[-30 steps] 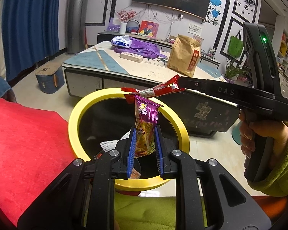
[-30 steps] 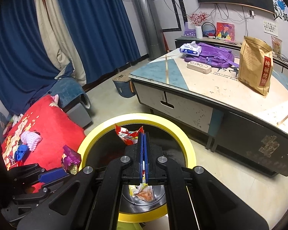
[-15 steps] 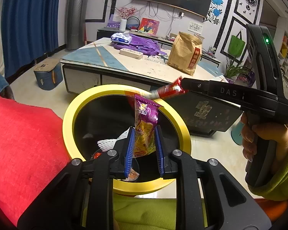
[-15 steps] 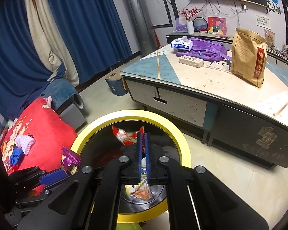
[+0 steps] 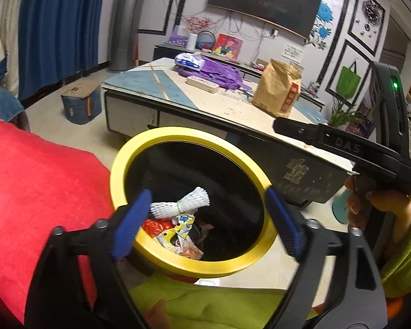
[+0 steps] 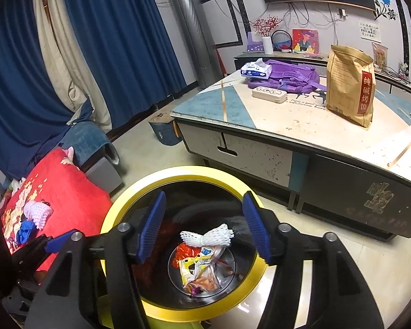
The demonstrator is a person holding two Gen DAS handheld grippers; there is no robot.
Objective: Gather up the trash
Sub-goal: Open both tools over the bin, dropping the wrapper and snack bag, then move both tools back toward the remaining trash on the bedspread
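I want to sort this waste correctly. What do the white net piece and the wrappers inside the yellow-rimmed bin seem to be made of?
White net piece: probably soft plastic foam, matte, with an open mesh, tied in the middle. Wrappers: likely thin printed plastic film, perhaps foil-lined; they are glossy and crumpled. Bin: the yellow rim looks like smooth hard plastic; the dark inside is unclear.

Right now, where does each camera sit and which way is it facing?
Left wrist: sits on the left tongs, looking forward and down into the yellow-rimmed bin; its opening blue fingers, a green sleeve and the hand on the right tool show.
Right wrist: sits on the right tongs, looking down into the same bin; its opening fingers show, with the left tool at lower left.
Shared: bin, white foam net, low table, brown paper bag, red cushion.
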